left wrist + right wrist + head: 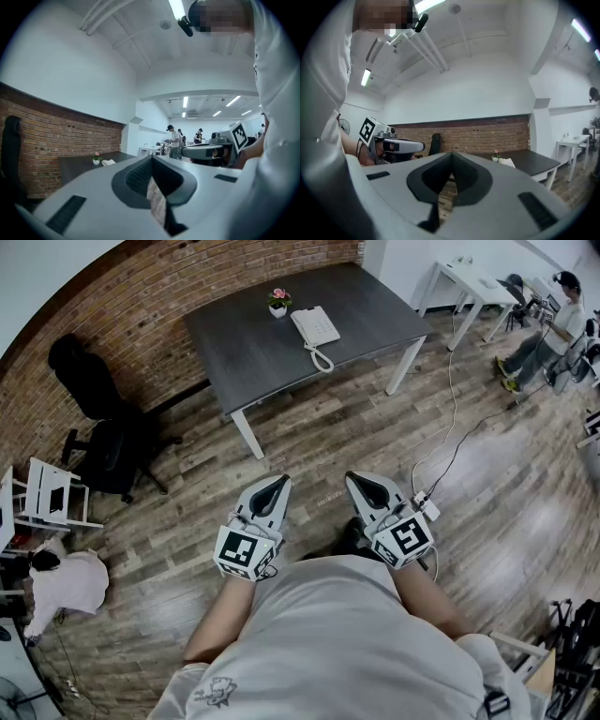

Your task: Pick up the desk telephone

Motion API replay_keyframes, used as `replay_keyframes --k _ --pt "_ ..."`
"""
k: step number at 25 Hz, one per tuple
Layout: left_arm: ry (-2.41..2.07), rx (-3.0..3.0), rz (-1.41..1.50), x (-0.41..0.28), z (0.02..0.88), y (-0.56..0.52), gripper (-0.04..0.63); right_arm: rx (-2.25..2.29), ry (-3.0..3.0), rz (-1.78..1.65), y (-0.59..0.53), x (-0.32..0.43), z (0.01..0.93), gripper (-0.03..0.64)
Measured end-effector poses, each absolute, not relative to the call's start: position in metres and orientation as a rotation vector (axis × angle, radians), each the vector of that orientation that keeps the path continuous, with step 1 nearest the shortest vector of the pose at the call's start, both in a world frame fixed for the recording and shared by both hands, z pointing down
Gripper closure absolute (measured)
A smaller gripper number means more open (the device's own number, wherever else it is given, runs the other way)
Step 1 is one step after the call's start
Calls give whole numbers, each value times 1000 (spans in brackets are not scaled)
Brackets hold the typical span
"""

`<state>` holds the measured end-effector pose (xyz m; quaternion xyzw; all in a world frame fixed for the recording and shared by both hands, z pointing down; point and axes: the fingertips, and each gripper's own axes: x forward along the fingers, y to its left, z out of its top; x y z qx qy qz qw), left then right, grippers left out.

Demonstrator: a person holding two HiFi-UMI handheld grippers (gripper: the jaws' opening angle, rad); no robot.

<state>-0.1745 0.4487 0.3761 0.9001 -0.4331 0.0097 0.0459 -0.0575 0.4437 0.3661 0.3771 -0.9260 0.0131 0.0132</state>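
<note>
The head view alone shows the whole layout. The desk telephone [315, 326] lies on a dark grey, matt counter [253, 357] with white legs, about midway along its length and nearer the edge by the brick wall [141, 306] than the near edge. Both tongs are well short of it, above the plank floor [309, 442].

The phone is a flat white slab with rounded corners. Its long axis runs across the counter's depth, roughly parallel to the short edges. A white coiled cord [322, 359] loops out from the end facing the near edge. Which end carries the handset is probably too small to tell. A small white flower pot [278, 303] with pink blooms stands just beside the phone's wall-side corner.

The gripper views add what the head view cannot. The left tongs [277, 486] have their black ribbed pads pressed together with nothing between them, and the right tongs [364, 484] are likewise closed and empty. Each view also catches the other tongs alongside, held level, and shows the phone only as a pale sliver on the counter's top. The left gripper view alone shows people standing in a bright room in the distance. A black office chair [98, 427] stands by the wall, off the counter's left short edge.
</note>
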Motion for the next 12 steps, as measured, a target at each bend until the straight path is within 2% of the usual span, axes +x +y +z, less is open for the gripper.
replay_keyframes --k 12 --pt "-1330 2725 35 -171 379 428 584 1151 -2896 44 422 -55 366 614"
